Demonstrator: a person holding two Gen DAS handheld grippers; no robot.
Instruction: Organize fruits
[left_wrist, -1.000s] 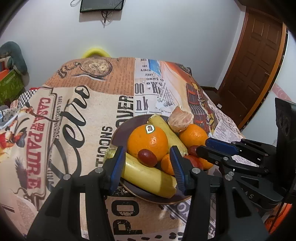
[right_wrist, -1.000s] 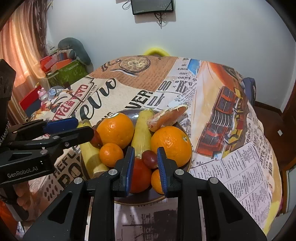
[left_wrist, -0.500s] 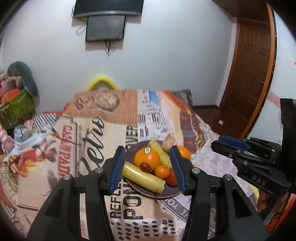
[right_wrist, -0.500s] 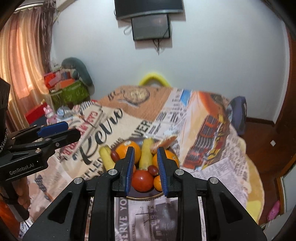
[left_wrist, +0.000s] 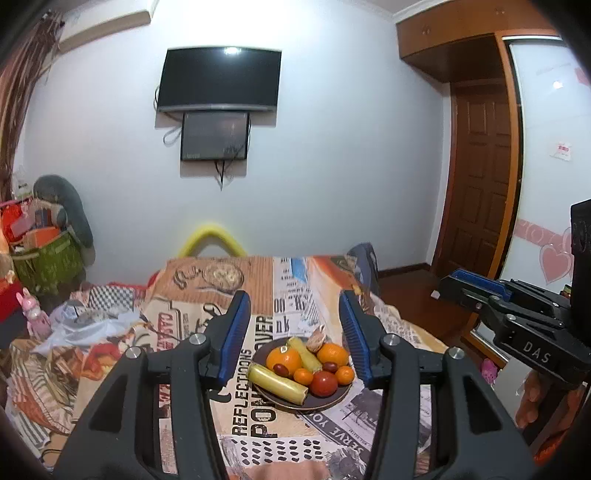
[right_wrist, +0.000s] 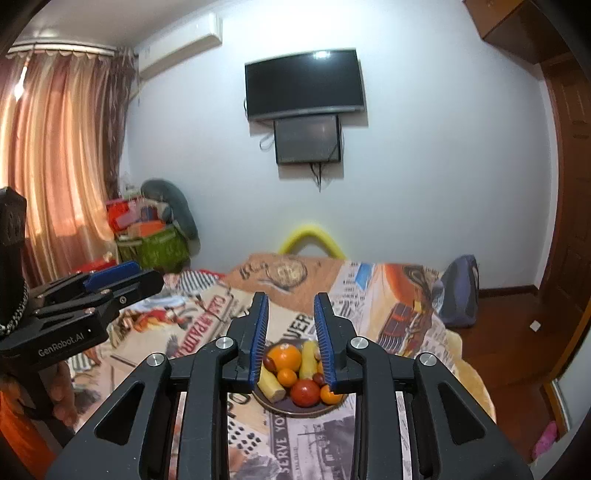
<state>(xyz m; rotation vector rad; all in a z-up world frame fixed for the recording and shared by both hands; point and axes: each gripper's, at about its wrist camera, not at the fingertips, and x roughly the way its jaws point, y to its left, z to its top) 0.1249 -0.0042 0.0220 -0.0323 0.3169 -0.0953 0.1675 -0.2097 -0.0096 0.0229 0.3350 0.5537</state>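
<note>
A: Both claws have pulled up and back. A second ago the plate filled each wrist view; now it sits small and low, with the whole room showing above it.

B: Carrying anything?

A: No. The left claw is partly spread and opening a little, nothing between its jaws. The right claw is narrow — only a slim gap — also easing open, and empty. The fruit seen between the pads is far behind them.

B: So where's the fruit?

A: All on the dark plate: two oranges, the bananas, a tomato, small tangerines, dark grapes or dates, a peeled piece at the back. Heaped neatly. To my eye the sorting looks finished and this is the retreat.

B: Room to move?

A: Plenty. The plate stands on the printed cloth covering the desk, and the cloth around it is bare. On the right the cloth's edge falls to the wooden floor not far past the plate, so I'd swing wide there. Clutter lies off to the left, well apart.
</note>
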